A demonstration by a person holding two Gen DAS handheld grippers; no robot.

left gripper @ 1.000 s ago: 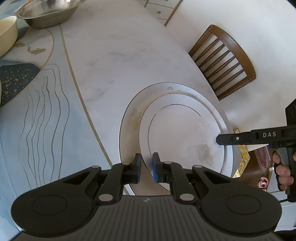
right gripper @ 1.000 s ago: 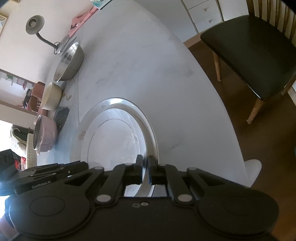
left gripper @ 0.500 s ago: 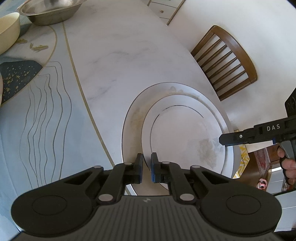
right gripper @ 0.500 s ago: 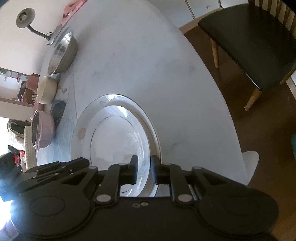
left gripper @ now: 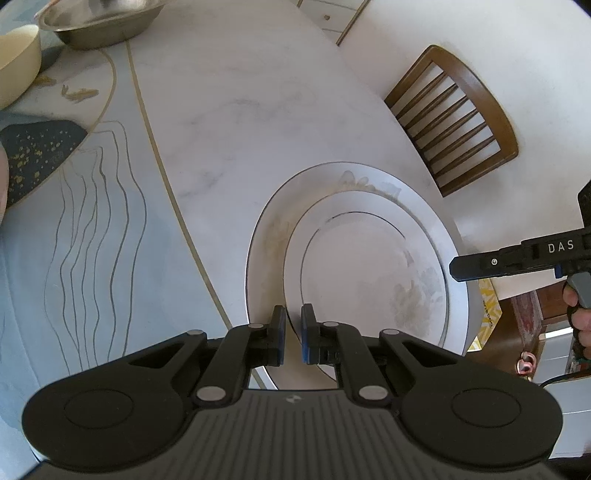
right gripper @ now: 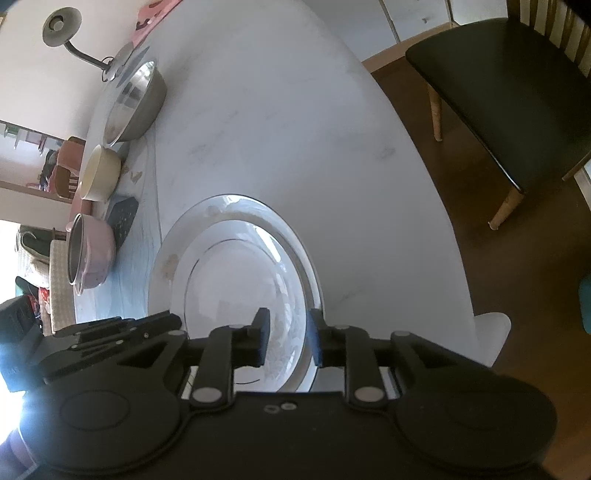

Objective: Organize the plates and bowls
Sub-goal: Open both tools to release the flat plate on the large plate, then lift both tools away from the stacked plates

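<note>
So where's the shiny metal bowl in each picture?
Left wrist view: the shiny round metal bowl sits at the top left edge, partly cut off.
Right wrist view: it stands upper left, beyond the cream bowl.
Shared landmark: the white stacked plates on the marble table.

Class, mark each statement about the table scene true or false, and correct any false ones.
1. A smaller plate lies on a larger plate. True.
2. The right gripper is clamped tight on the plates. False: its jaws stand apart and have just been opening. The plates' edge lies between them, unpressed.
3. The left gripper is shut on the smaller plate's rim. True.
4. The cream bowl sits on the plates. False: it stands well away from them, next to the metal bowl.
5. The metal bowl is stacked inside the cream bowl. False: they stand side by side on the table.
</note>
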